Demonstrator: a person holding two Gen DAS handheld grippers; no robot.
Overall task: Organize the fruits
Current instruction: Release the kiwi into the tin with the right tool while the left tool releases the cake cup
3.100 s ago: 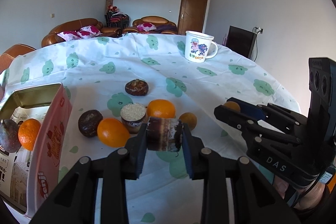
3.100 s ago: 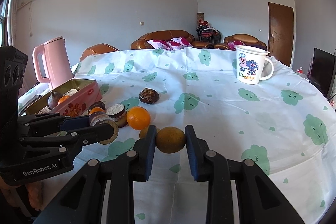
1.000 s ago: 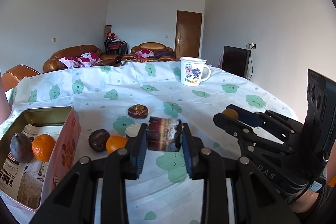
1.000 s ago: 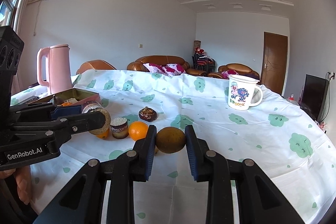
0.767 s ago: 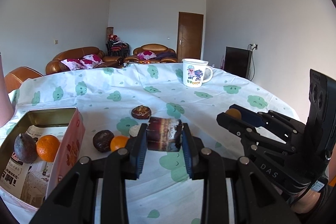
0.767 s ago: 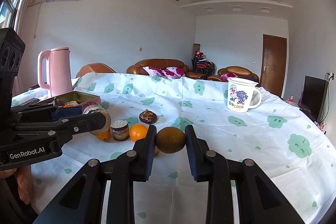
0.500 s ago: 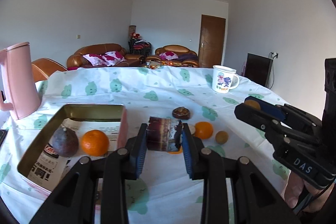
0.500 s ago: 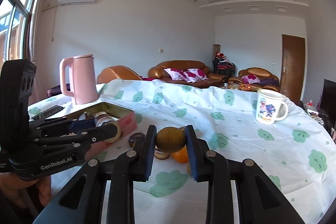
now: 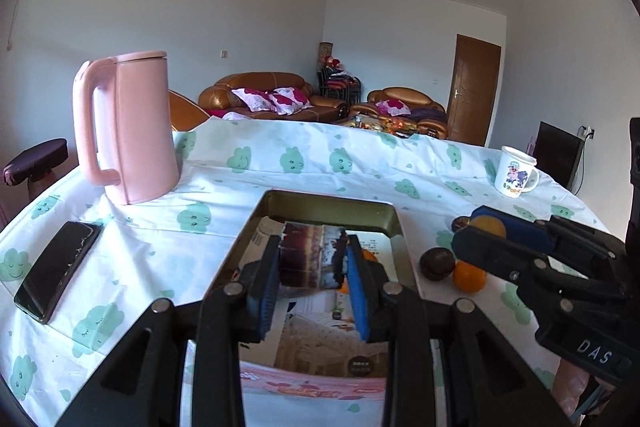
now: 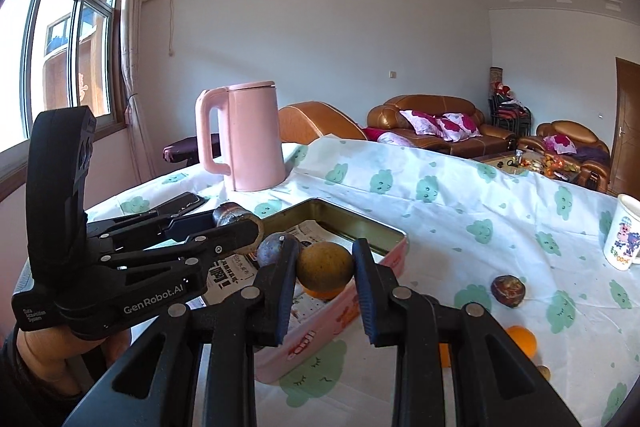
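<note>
While the left gripper (image 9: pixel 312 281) is clamped on a dark brown cut fruit chunk (image 9: pixel 310 259) over the open tin box (image 9: pixel 396 227), a brownish-yellow round fruit (image 10: pixel 325 264) is pinched by the right gripper (image 10: pixel 325 297) above the tin's right edge.

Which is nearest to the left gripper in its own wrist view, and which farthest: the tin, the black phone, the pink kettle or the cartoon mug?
From the left gripper:
1. Tin: directly beneath the fingertips.
2. Black phone: flat on the cloth, to the left.
3. Pink kettle: upright, behind the phone on the left.
4. Cartoon mug: far right, near the table's back edge.
</note>
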